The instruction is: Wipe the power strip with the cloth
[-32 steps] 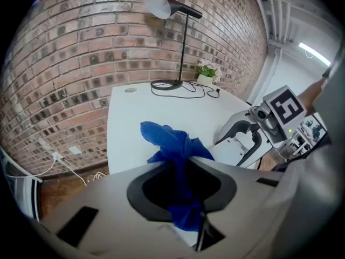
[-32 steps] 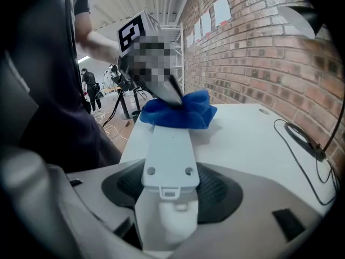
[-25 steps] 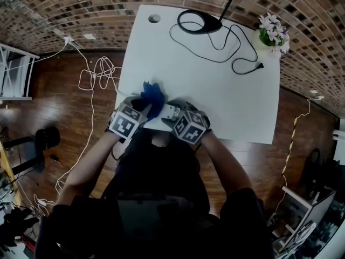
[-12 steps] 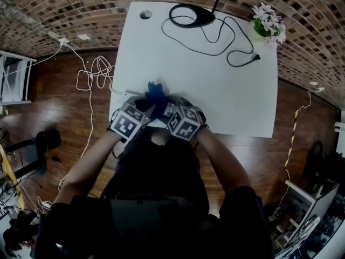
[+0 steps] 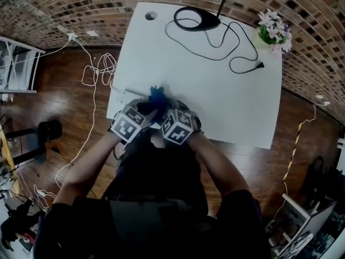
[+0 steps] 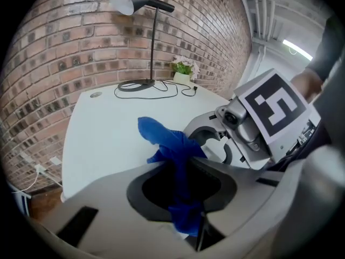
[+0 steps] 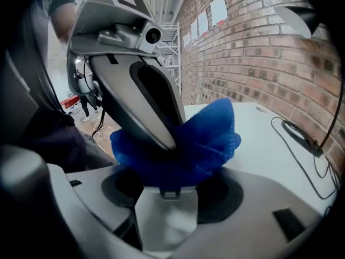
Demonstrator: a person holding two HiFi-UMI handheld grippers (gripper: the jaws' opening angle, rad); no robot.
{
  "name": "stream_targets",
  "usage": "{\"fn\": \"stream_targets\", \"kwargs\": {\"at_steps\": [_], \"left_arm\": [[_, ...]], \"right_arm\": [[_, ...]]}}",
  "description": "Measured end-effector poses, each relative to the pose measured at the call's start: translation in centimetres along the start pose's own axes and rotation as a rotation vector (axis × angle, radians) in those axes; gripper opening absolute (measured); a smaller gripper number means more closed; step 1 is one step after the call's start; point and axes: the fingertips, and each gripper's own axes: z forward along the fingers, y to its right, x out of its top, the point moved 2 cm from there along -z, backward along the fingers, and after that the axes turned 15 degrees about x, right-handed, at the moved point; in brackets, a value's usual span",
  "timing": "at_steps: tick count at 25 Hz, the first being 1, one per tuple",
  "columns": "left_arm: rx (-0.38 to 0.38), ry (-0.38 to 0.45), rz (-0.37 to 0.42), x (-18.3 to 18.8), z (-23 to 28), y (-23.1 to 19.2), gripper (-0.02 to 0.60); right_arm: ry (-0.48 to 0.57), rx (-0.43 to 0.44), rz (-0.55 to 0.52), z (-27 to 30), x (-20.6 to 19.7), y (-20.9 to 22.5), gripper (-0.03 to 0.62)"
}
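At the table's (image 5: 226, 90) 7 o'clock edge, right in front of the person, the power strip (image 7: 164, 220) sits mostly hidden under the two grippers and the cloth (image 6: 172, 150). The right gripper (image 7: 164, 190) clamps the strip's white end between its jaws. The left gripper (image 6: 183, 166) is pressed nearly together on the bunched blue cloth, which rests on the strip. The cloth looks soft, light and floppy, so it is best pinched by a thick fold. The strip looks stiff, light and smooth, likely to slide unless it is braced at one end. The lamp (image 5: 197, 20) stands at 12 o'clock with its cord (image 5: 232, 45) trailing toward 2 o'clock, beside the flowers (image 5: 272, 31). All three are well apart from the work. Only the other gripper crowds the wiping path.
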Motion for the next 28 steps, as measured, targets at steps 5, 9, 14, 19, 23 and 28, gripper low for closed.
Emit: {"fn": "stream_targets", "kwargs": {"at_steps": [5, 9, 14, 19, 23, 28], "left_arm": [[-0.058, 0.017, -0.085, -0.5, 0.8, 0.2, 0.086], [-0.095, 0.037, -0.054, -0.2, 0.4, 1.2, 0.086], [-0.159, 0.064, -0.063, -0.4, 0.2, 1.5, 0.084], [-0.16, 0.052, -0.011, -0.5, 1.0, 1.3, 0.084], [-0.198, 0.062, -0.014, 0.1, 0.3, 1.6, 0.083], [-0.212, 0.118, -0.002, 0.2, 0.3, 1.4, 0.081]], "right_arm": [[0.012, 0.004, -0.015, 0.0, -0.1, 0.0, 0.279], [0.013, 0.0, -0.018, 0.2, 0.1, 0.0, 0.281], [0.036, 0.007, -0.019, 0.2, 0.0, -0.3, 0.281], [0.037, -0.002, -0.001, -0.2, 0.0, 0.0, 0.281], [0.038, -0.002, 0.018, -0.2, 0.1, 0.0, 0.278], [0.038, -0.001, 0.039, -0.3, 0.1, 0.2, 0.278]]}}
